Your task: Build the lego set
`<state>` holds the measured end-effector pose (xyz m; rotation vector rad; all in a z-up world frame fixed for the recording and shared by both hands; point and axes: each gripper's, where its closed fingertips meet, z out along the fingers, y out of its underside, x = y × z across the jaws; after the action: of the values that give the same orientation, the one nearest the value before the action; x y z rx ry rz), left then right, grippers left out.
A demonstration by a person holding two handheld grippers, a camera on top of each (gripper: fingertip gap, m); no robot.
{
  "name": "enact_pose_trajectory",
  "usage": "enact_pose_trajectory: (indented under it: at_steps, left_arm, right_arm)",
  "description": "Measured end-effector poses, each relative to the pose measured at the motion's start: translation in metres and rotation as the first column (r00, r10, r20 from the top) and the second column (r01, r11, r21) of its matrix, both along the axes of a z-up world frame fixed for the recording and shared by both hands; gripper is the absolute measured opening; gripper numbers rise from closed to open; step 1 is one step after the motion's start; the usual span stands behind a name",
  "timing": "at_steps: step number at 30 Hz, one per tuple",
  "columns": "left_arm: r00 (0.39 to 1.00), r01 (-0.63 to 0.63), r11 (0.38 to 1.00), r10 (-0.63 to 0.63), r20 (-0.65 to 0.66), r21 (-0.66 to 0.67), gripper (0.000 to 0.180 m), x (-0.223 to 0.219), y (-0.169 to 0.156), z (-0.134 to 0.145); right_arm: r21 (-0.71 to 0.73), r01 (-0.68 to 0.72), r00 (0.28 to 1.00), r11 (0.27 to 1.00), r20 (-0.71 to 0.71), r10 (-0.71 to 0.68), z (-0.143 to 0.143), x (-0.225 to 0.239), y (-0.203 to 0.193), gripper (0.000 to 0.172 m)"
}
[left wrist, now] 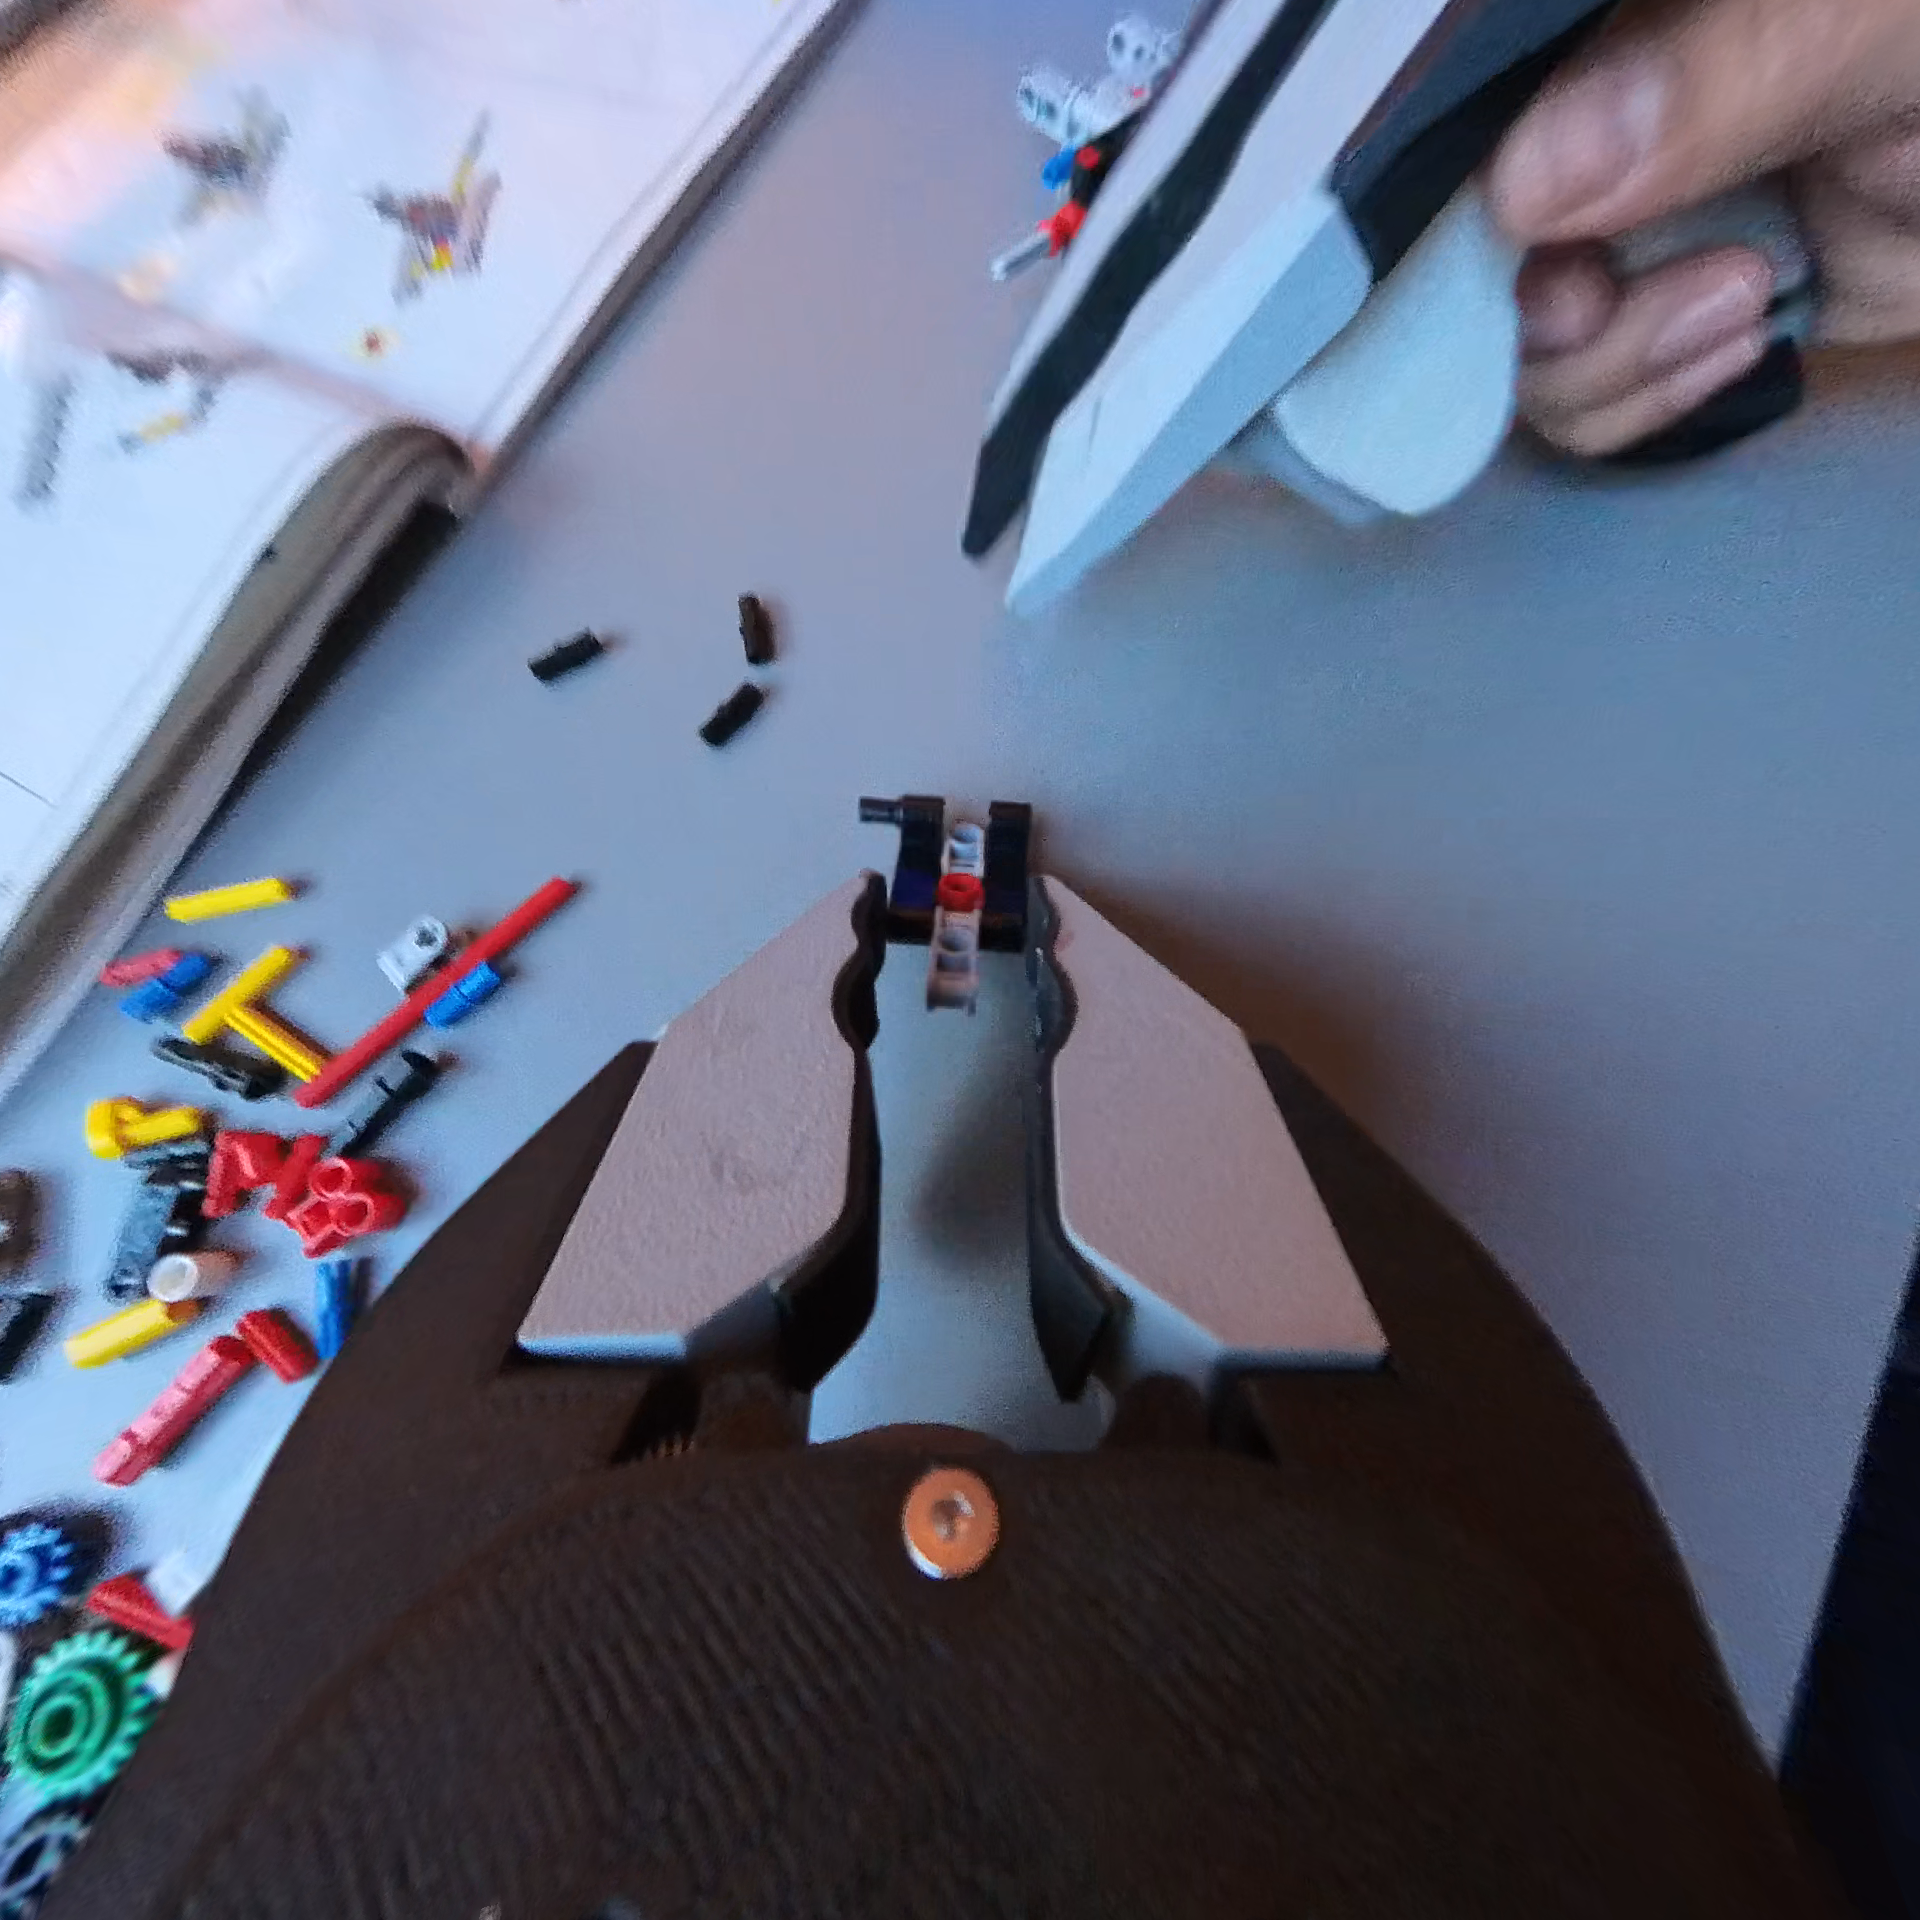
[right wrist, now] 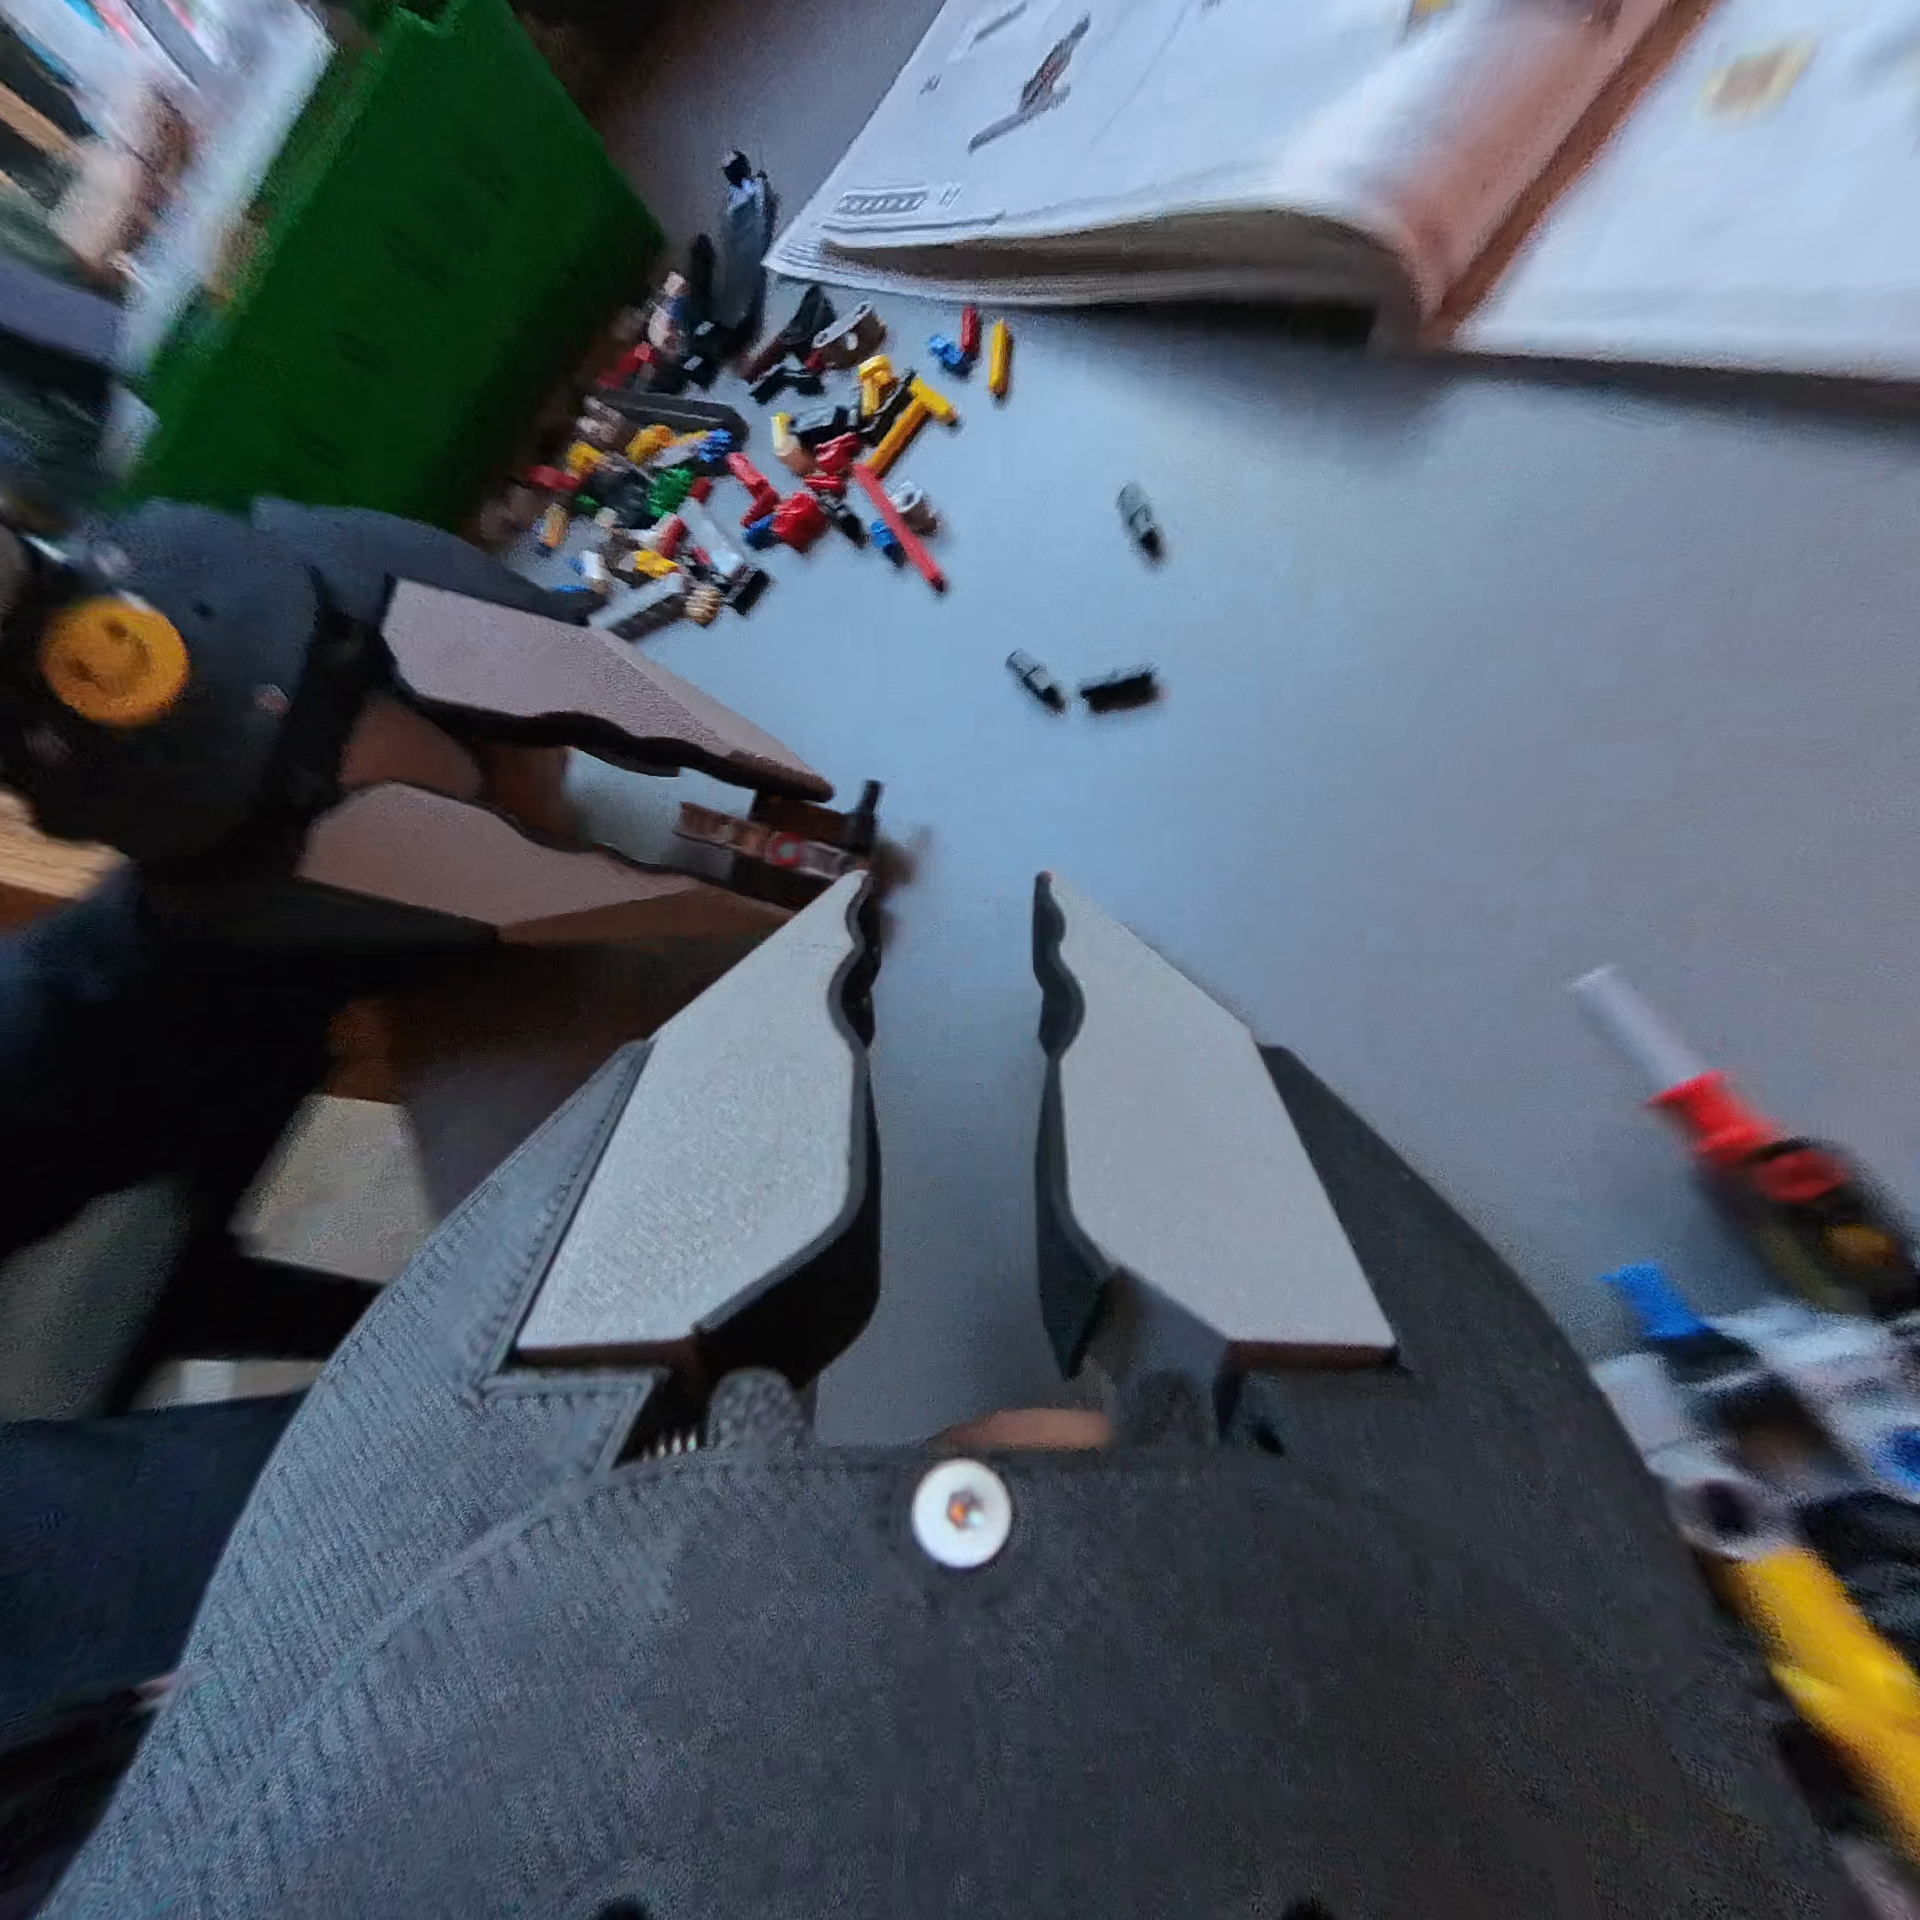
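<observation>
In the left wrist view my left gripper [left wrist: 951,904] is shut on a small assembly [left wrist: 961,894]: two black uprights with a grey beam and a red bush between them, and a black pin sticking out at the left. It sits at the fingertips, just above the grey table [left wrist: 1351,831]. The right wrist view shows the same assembly [right wrist: 779,836] clamped between the left gripper's fingers [right wrist: 727,764]. My right gripper [right wrist: 956,883] is open and empty, its left fingertip close beside the assembly. It also shows in the left wrist view [left wrist: 1003,571], held by a hand [left wrist: 1662,260].
Three loose black pins [left wrist: 732,712] lie ahead of the left gripper. A pile of coloured pieces [left wrist: 260,1143] lies at the left, below an open booklet [left wrist: 312,260]. A green bin [right wrist: 395,260] stands behind the pile. A part-built model [right wrist: 1766,1351] lies at the right.
</observation>
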<state>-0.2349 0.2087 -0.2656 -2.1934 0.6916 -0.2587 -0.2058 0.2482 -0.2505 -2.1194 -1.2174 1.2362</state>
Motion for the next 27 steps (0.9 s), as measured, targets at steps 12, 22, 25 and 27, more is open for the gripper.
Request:
enact_pose_trajectory:
  at_steps: [12,22,25,27]
  left_arm:
    - [0.982,0.015,0.992,0.008,0.186,-0.122,0.024,-0.008,-0.006,0.002]
    - [0.969,0.037,0.987,0.003,0.247,-0.157,0.024,-0.017,-0.015,0.018]
    - [0.947,0.048,0.980,0.017,0.322,-0.192,0.024,-0.014,-0.016,0.018]
    - [0.920,0.058,0.975,0.031,0.391,-0.214,0.024,-0.011,-0.015,0.021]
  right_arm:
    - [0.603,-0.668,0.740,0.436,0.473,0.479,-0.003,-0.031,0.035,0.001]
    - [0.660,-0.599,0.799,0.454,0.458,0.389,0.008,-0.043,0.040,0.000]
    - [0.710,-0.553,0.793,0.435,0.290,0.536,0.028,-0.032,-0.023,0.015]
    - [0.766,-0.508,0.806,0.395,0.260,0.532,0.025,-0.029,-0.045,0.015]
